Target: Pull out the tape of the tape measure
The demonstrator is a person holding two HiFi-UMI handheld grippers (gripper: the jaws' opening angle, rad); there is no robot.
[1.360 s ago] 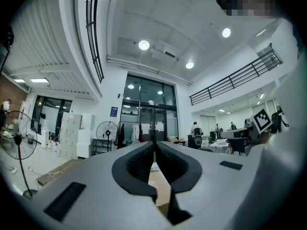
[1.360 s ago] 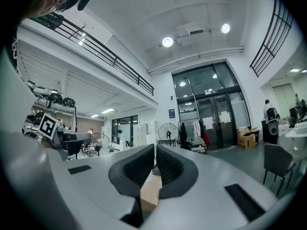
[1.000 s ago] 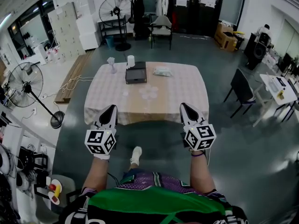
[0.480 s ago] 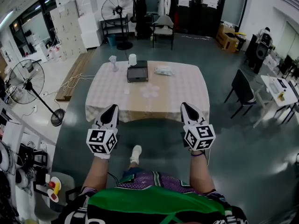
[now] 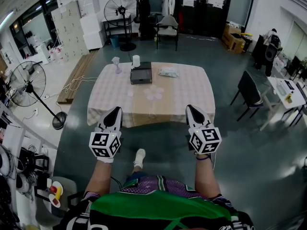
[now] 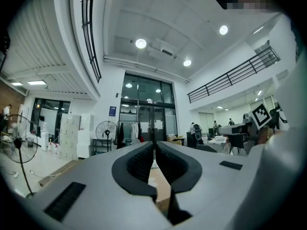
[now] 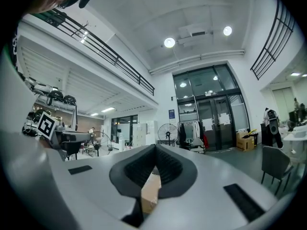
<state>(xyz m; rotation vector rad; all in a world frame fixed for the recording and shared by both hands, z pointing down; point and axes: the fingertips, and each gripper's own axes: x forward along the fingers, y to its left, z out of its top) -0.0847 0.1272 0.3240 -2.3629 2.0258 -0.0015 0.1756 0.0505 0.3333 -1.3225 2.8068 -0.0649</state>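
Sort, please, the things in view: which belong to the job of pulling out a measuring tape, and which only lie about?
For the job: left tongs, shut, empty; right tongs, shut, empty; table. No tape measure can be made out.

Lying about: standing fan; black chair; cardboard box.

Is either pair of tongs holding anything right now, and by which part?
Nothing is held. The left tongs and right tongs are both shut and empty, short of the table.
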